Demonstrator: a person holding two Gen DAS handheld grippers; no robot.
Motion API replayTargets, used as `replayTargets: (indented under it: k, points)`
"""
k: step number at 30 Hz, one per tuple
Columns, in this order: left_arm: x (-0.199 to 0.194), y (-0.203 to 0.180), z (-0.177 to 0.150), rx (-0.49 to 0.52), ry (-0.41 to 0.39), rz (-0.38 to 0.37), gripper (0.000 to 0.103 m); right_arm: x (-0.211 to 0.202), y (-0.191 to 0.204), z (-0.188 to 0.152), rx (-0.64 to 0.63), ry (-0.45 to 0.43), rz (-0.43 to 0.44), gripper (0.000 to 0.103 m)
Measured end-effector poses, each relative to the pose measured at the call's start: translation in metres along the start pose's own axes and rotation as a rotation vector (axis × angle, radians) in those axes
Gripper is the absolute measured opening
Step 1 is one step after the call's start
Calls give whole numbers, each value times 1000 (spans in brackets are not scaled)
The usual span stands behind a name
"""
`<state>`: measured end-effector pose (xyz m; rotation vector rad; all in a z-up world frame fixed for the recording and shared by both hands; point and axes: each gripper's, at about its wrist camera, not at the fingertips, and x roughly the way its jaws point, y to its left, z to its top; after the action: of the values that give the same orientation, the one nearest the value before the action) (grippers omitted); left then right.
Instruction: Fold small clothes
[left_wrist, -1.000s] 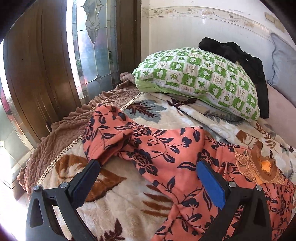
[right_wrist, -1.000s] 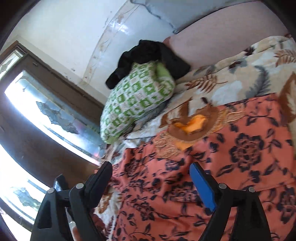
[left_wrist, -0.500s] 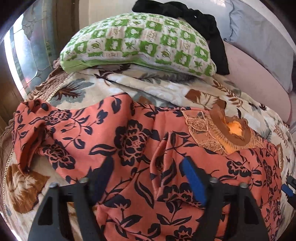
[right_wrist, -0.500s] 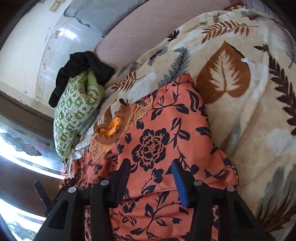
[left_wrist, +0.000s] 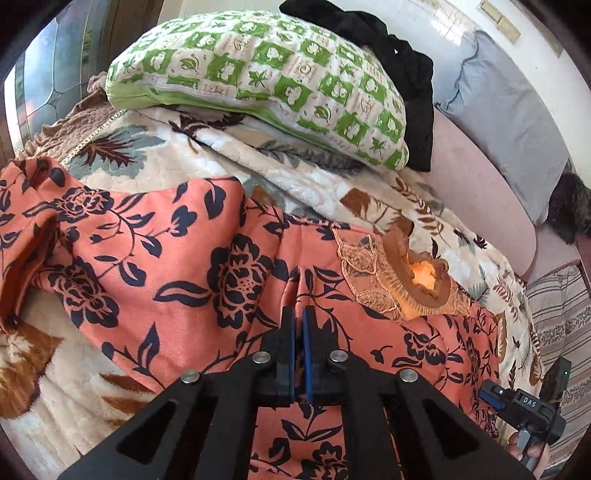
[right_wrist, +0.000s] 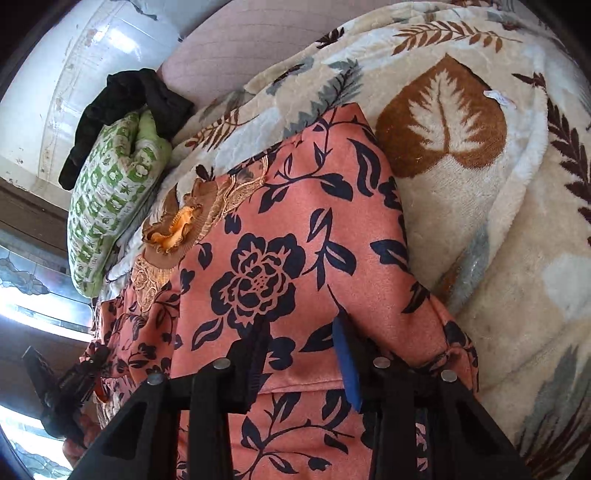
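Observation:
An orange top with a dark blue flower print (left_wrist: 192, 258) lies spread on a leaf-patterned blanket (left_wrist: 295, 177), its brown embroidered collar (left_wrist: 417, 277) to the right. My left gripper (left_wrist: 299, 317) is shut on a pinched ridge of the top's fabric near the middle. In the right wrist view the same top (right_wrist: 288, 258) fills the centre. My right gripper (right_wrist: 301, 332) is open, its jaws set apart over the top's right part, with fabric between them. The right gripper also shows in the left wrist view (left_wrist: 517, 406) at lower right.
A green-and-white checked pillow (left_wrist: 266, 81) with a black garment (left_wrist: 402, 66) behind it lies at the head of the bed. A grey cushion (left_wrist: 509, 110) and pink backrest (left_wrist: 476, 192) stand at right. A stained-glass window (left_wrist: 44, 85) is at left.
My left gripper moved right over the top and closed on a fold of its fabric. My right gripper swung to the top's right part and its jaws narrowed.

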<state>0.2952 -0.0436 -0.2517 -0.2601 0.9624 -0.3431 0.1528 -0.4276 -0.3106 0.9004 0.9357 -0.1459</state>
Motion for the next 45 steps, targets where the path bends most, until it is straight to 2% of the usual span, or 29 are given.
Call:
replayTargets:
  k: [4, 6, 7, 8, 9, 10, 11, 13, 16, 17, 18, 19, 22, 26, 28, 31, 33, 37, 40, 43, 45]
  points:
    - [-13, 7, 6, -16, -45, -22, 3, 3, 5, -1, -33, -7, -29, 40]
    - [-9, 13, 7, -36, -46, 38, 5, 4, 8, -1, -52, -11, -45, 40]
    - [-6, 18, 8, -50, -32, 80, 8, 4, 9, -2, -63, -14, -53, 40]
    - [0, 22, 8, -74, -6, 109, 27, 5, 10, -2, -71, -16, -59, 40]
    - [7, 28, 6, -119, 27, 113, 60, 5, 11, -2, -76, -18, -62, 41]
    - [13, 32, 2, -172, 51, 79, 72, 6, 12, -3, -79, -20, -62, 42]
    - [16, 34, -3, -216, 57, 35, 78, 6, 12, -3, -80, -21, -61, 43]
    - [20, 27, -8, -238, 72, -1, 78, 7, 13, -2, -83, -22, -60, 46]
    - [24, 3, -10, -134, 78, -15, 78, 7, 16, -4, -95, -28, -59, 51]
    - [27, -4, -13, -85, 82, 0, 66, 7, 17, -5, -103, -32, -66, 51]
    - [31, -11, -15, -34, 93, 17, 21, 8, 19, -5, -114, -35, -75, 51]
    - [37, -14, -18, 5, 119, 35, 7, 8, 20, -5, -126, -36, -82, 51]
    - [39, -12, -19, -7, 126, 18, 8, 9, 23, -6, -142, -41, -99, 51]
    - [6, -15, -9, 8, 50, -56, 8, 8, 21, -5, -141, -40, -95, 51]
    - [-8, -15, -5, 20, 17, -68, 8, 8, 20, -4, -136, -40, -90, 51]
    - [-16, -9, -3, -4, 20, -100, 8, 9, 21, -4, -141, -44, -96, 51]
    - [-10, -4, -3, -15, 47, -67, 9, 9, 23, -5, -148, -48, -104, 51]
    - [30, 21, -15, -62, 209, 132, 13, 12, 27, -7, -178, -62, -133, 51]
    - [24, 29, -12, -115, 198, 100, 13, 13, 30, -9, -204, -69, -153, 52]
    - [11, 24, -9, -53, 126, 212, 13, 13, 30, -9, -209, -69, -149, 54]
    - [4, 25, -8, -50, 95, 224, 14, 14, 31, -9, -211, -69, -147, 56]
